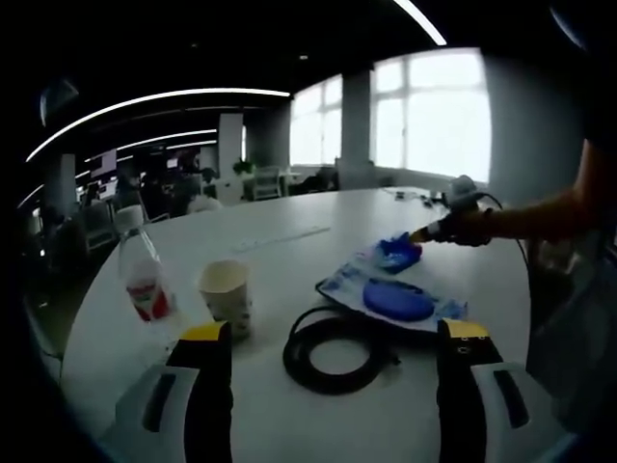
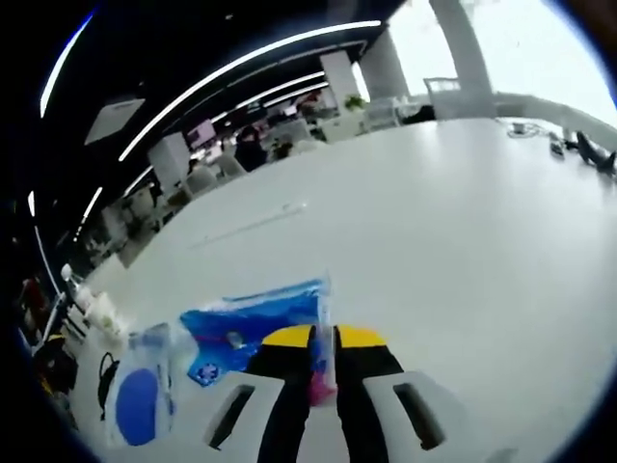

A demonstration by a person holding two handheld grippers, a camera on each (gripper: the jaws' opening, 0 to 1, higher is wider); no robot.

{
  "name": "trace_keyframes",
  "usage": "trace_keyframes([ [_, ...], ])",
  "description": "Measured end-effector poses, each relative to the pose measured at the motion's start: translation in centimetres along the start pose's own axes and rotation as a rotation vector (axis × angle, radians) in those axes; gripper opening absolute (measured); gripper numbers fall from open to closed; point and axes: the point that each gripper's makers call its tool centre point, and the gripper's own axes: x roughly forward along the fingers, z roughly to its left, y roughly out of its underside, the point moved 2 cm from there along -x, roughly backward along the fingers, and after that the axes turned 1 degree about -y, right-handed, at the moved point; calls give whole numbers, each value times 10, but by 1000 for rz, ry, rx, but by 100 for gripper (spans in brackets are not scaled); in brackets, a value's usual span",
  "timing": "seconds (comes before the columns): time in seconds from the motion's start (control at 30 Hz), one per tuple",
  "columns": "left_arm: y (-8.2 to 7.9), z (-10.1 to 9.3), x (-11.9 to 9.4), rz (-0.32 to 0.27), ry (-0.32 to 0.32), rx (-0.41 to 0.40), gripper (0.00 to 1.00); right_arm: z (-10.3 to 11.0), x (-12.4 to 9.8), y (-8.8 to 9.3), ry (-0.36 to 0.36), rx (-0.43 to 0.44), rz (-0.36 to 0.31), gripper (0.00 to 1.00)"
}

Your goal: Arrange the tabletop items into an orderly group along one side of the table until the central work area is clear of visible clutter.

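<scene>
In the left gripper view my left gripper (image 1: 334, 333) stands open above a coiled black cable (image 1: 337, 355). To its left are a white paper cup (image 1: 227, 294) and a clear bottle with a red label (image 1: 145, 282). Behind the cable a blue oval item (image 1: 397, 300) lies on a clear plastic bag (image 1: 339, 283). Farther back, my right gripper (image 1: 434, 231) pinches a blue packet (image 1: 397, 253). In the right gripper view the right gripper (image 2: 323, 338) is shut on that blue packet's (image 2: 246, 328) edge, with the blue oval item (image 2: 137, 405) and the cable (image 2: 104, 378) at lower left.
The white round table (image 1: 289, 227) stretches far back with bare surface (image 2: 434, 222) beyond the packet. Small dark items (image 2: 583, 149) lie near its far right edge. A person's arm (image 1: 540, 214) reaches in from the right. Chairs and desks stand behind the table.
</scene>
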Motion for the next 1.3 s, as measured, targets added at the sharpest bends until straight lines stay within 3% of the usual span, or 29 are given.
trace_keyframes([
  [0.13, 0, 0, 0, -1, 3, -4, 86, -1, -3, -1, 18, -4, -6, 14],
  [0.4, -2, -6, 4, -11, 41, -14, 92, 1, -14, -1, 57, -14, -29, 55],
  [0.87, -8, -13, 13, -30, 99, -12, 100, 41, -31, 13, -34, -107, 17, 94],
  [0.97, -10, -14, 15, -33, 110, -12, 100, 51, -38, 17, -51, -122, 26, 100],
  [1.3, -14, -16, 23, -36, 139, -13, 99, 87, -62, 29, -118, -126, 52, 100],
])
